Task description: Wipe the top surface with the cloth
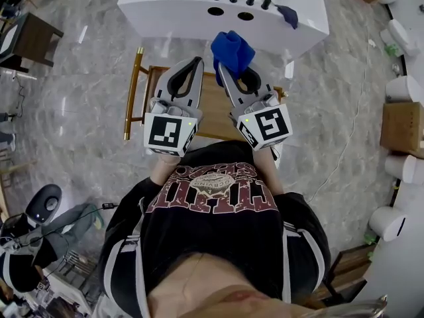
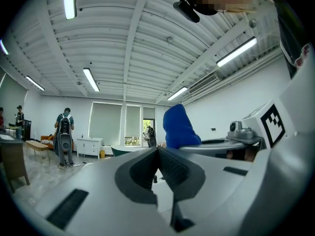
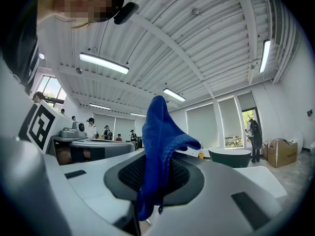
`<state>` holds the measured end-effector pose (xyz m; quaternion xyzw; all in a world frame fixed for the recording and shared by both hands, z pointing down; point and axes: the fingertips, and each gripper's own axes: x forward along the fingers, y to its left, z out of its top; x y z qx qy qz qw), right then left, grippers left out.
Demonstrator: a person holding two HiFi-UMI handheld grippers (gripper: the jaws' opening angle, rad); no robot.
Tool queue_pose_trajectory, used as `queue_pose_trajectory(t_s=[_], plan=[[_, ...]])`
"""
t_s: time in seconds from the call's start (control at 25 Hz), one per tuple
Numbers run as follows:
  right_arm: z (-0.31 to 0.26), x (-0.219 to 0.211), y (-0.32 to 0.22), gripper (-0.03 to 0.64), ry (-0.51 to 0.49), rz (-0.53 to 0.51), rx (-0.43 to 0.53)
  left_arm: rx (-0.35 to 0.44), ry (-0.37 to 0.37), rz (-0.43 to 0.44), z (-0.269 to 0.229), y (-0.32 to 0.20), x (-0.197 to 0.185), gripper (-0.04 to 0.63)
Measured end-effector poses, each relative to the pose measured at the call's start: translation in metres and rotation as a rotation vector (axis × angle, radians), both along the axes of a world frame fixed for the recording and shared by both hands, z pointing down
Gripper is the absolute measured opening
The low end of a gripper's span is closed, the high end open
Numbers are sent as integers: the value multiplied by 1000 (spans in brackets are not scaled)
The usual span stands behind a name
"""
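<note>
Cloth [image 1: 232, 50] is clamped in the right tool [image 1: 223, 66], jaws closed on it. Left tool [image 1: 198, 60] is closed, empty. The table [image 1: 165, 8] top lies directly ahead, beyond the cloth.

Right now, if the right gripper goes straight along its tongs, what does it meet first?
Likely nothing close. The right gripper, shut on the blue cloth, aims toward the white unit in the head view, but its own view shows only open room beyond, so height is unclear.

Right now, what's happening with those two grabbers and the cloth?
Left gripper shut, empty. Right gripper shut on blue cloth. White top ahead, cloth clear of it. Wooden chair below.
</note>
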<state>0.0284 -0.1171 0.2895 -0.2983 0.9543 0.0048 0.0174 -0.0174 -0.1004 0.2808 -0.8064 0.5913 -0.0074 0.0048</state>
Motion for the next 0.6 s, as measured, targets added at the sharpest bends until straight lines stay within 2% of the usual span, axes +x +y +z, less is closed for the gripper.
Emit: queue_pose_trajectory(t_s=[0.24,0.6], plan=[[3,6,5,78,30,8,-10,-15,27,16,2,6,9,48],[4,6,13,78,7,13,-13,-28,7,20,7,13,10,48]])
